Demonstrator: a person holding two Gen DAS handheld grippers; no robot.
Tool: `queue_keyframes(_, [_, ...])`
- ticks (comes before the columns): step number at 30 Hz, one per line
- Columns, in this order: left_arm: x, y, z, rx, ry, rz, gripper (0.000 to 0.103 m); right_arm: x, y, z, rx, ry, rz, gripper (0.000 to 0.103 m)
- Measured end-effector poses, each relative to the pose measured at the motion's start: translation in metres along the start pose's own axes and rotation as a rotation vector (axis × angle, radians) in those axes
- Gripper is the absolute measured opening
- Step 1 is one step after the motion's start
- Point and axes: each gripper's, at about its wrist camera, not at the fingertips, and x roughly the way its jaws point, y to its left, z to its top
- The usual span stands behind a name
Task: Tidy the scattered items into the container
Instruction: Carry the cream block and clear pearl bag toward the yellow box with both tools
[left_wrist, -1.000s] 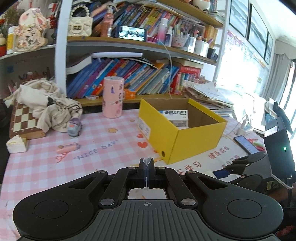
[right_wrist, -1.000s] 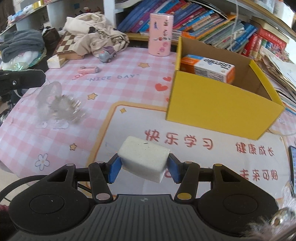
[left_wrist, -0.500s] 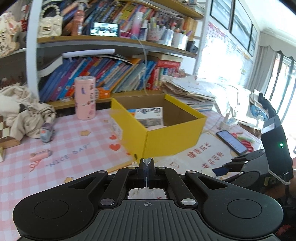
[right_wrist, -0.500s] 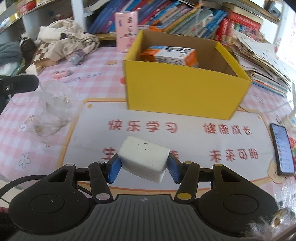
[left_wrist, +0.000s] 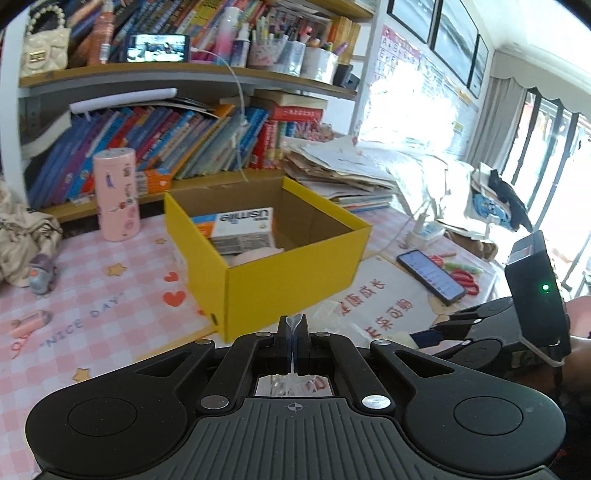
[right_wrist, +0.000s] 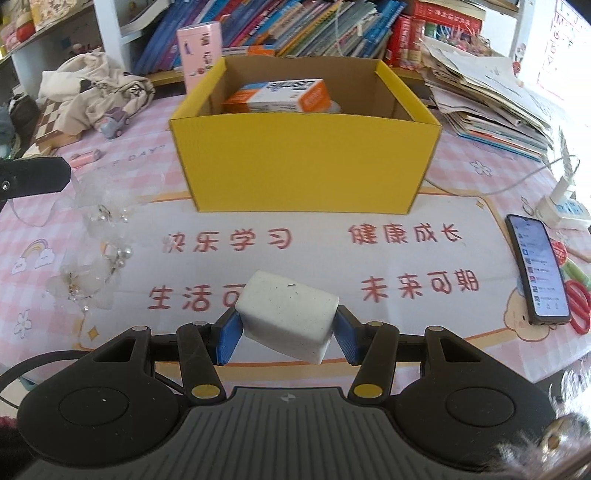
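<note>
Pink checked tabletop (right_wrist: 461, 155) before crowded bookshelves, yellow box (right_wrist: 306, 162) at centre.
Right gripper (right_wrist: 288, 334), low in its frame, is clenched on a white block (right_wrist: 286, 317) short of the box, where a carton (right_wrist: 280, 96) lies. Left gripper (left_wrist: 294, 345) is pinched tight on clear plastic wrap (right_wrist: 96, 254), which hangs at that frame's left edge. Phone (right_wrist: 537, 269) lies far right; pink tube (left_wrist: 30, 323) and toy car (left_wrist: 42, 271) lie left.

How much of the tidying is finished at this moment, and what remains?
Done: an orange-and-white carton lies in the yellow box. In hand: the right tongs grip a white block; the left tongs pinch a clear plastic bag. Left on the table: a pink tube, a small toy car.
</note>
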Motion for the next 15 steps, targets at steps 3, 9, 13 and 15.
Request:
queue_keyframes(3, [0.006, -0.007, 0.005, 0.018, -0.001, -0.014, 0.000, 0.001, -0.008, 0.002, 0.003, 0.003, -0.005, 0.051])
queue_keyframes(9, [0.022, -0.018, 0.013, 0.025, 0.006, -0.026, 0.000, 0.006, -0.025, 0.007, 0.003, 0.013, -0.007, 0.051])
queue_keyframes(13, [0.032, -0.025, 0.020, 0.024, 0.008, -0.032, 0.000, 0.009, -0.038, 0.011, 0.000, 0.019, -0.006, 0.051])
queue_keyframes(15, [0.036, -0.030, 0.025, 0.025, 0.004, -0.039, 0.000, 0.011, -0.045, 0.013, -0.002, 0.021, -0.005, 0.051])
